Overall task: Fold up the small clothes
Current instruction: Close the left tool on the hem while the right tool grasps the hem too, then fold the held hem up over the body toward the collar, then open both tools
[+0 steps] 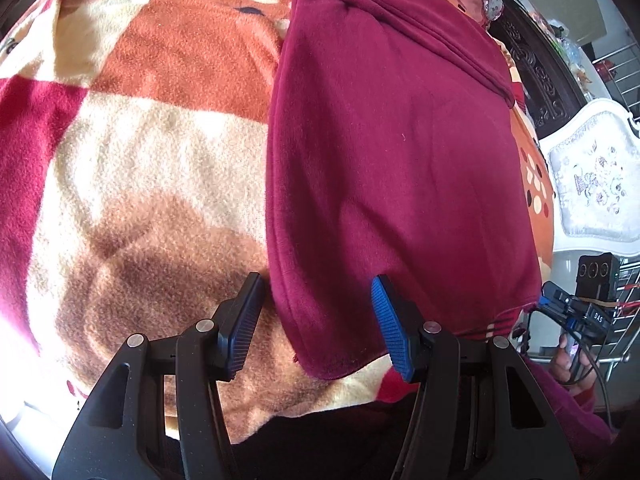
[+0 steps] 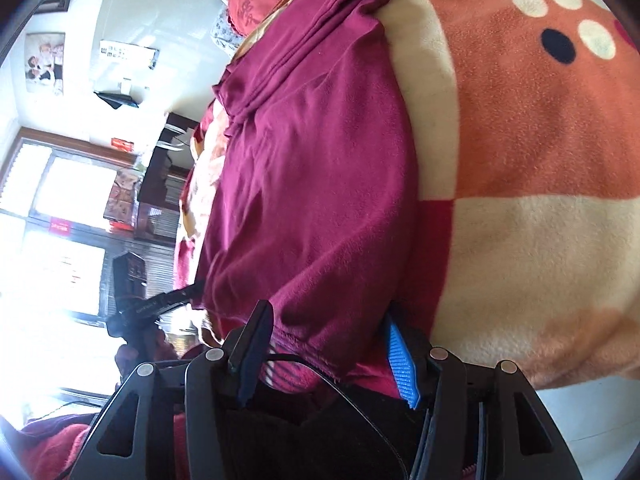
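A maroon garment (image 1: 392, 160) lies spread flat on a checked orange, cream and red blanket (image 1: 152, 152). My left gripper (image 1: 316, 316) is open, its blue-padded fingers (image 1: 386, 320) straddling the garment's near left corner, just above the cloth. The garment also shows in the right wrist view (image 2: 316, 184). My right gripper (image 2: 328, 344) is open around the garment's near right hem, with the hem edge between its fingers (image 2: 402, 360). The far end of the garment is bunched into folds (image 1: 400, 20).
The blanket (image 2: 540, 140) covers a bed. A red embroidered cushion (image 2: 256, 4) lies at the far end. A white ornate headboard or chair (image 1: 592, 184) and dark carved furniture (image 1: 536, 68) stand to the right. The other gripper shows at each view's edge (image 1: 580, 312).
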The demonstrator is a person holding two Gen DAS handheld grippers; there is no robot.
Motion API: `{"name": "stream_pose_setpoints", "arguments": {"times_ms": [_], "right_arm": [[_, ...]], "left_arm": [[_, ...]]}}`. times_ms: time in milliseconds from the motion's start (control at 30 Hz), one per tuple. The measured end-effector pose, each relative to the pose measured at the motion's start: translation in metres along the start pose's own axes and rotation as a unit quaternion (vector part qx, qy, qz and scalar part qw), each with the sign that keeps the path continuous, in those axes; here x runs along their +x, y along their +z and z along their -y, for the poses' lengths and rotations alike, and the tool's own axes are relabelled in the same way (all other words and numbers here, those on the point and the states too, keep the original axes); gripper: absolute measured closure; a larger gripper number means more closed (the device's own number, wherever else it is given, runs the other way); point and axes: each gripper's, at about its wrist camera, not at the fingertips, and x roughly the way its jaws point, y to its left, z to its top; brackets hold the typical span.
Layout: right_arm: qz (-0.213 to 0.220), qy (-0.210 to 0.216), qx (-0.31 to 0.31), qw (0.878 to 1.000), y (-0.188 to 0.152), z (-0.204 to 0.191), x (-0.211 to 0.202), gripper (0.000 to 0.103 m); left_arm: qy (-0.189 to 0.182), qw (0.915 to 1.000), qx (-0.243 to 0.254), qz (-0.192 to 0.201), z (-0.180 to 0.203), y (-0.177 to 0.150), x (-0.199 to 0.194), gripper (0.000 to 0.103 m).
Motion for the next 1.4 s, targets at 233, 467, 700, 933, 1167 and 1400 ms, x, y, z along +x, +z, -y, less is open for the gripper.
{"name": "stream_pose_setpoints", "arguments": {"times_ms": [233,467,700,933,1167,1400], "right_arm": [[-0.003,0.001,-0.028,1.0,0.007,-0.006,0.006,0.06],[-0.01,-0.011,-0.071,0.997,0.011,-0.018,0.006,0.086],[0.024,-0.001,-0.1,0.995,0.037,-0.038,-0.008,0.09],[0.065,0.009,-0.119,0.991,0.079,-0.053,-0.021,0.091],[0.114,0.016,-0.113,0.987,0.125,-0.056,-0.028,0.091],[0.153,0.016,-0.113,0.982,0.178,-0.063,-0.027,0.091]], "left_arm": [[-0.006,0.9996,0.028,-0.005,0.012,0.003,0.007,0.047],[-0.001,0.9983,0.056,-0.016,0.019,0.012,0.005,0.083],[-0.015,0.9967,0.075,0.029,0.027,0.038,-0.023,0.092],[-0.024,0.9949,0.076,0.062,0.028,0.069,-0.036,0.092],[-0.027,0.9914,0.064,0.111,0.033,0.121,-0.046,0.092],[-0.015,0.9863,0.062,0.152,0.047,0.181,-0.045,0.092]]}}
